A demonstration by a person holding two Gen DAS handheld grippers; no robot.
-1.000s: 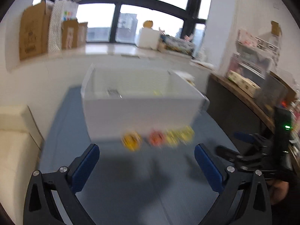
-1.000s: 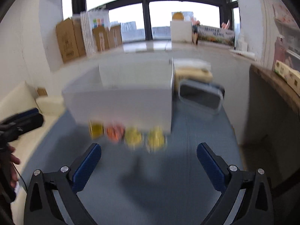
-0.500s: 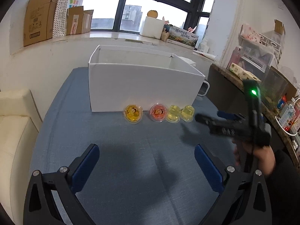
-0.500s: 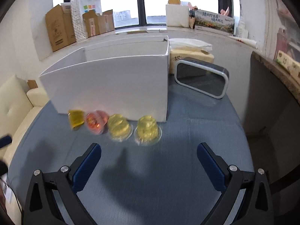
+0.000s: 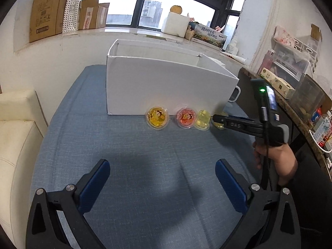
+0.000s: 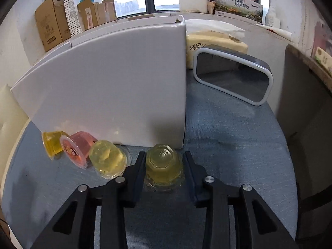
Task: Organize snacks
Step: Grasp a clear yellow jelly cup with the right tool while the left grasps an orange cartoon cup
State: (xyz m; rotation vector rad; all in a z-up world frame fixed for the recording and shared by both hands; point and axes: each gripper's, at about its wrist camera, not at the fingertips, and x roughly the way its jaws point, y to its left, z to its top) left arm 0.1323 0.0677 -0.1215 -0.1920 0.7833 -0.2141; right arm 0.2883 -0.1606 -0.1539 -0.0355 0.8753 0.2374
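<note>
Four jelly cups in a row along the front of the white box (image 5: 166, 91), on the blue cloth surface (image 5: 128, 166). Far left, a yellow cup (image 5: 157, 117), tipped on its side with a cartoon lid facing out. Next, a pink cup (image 5: 186, 117), same cartoon lid, also on its side. Then a pale cup (image 6: 108, 158), clear yellowish jelly, tilted with its base toward the right wrist camera. And at the right end, an amber cup (image 6: 164, 165), upside down on its lid, faceted base up, translucent.

The left hand-held gripper (image 5: 161, 180) hangs back over bare cloth, blue pads spread wide, nothing between them. The right hand-held gripper (image 6: 164, 166) is down at the row's end, its fingers (image 6: 138, 166) closed in against both sides of the amber cup, pinching it where it sits on the surface, just in front of the box's right corner.

Round the room: a cream sofa (image 5: 14, 137) at the left edge, cardboard cartons (image 5: 45, 10) on the windowsill, big windows behind. Right of the box, a tissue pack (image 6: 215, 41) and a white-rimmed mirror (image 6: 232, 76) propped up, then a dark shelf unit (image 5: 290, 95) cluttered with packets.
</note>
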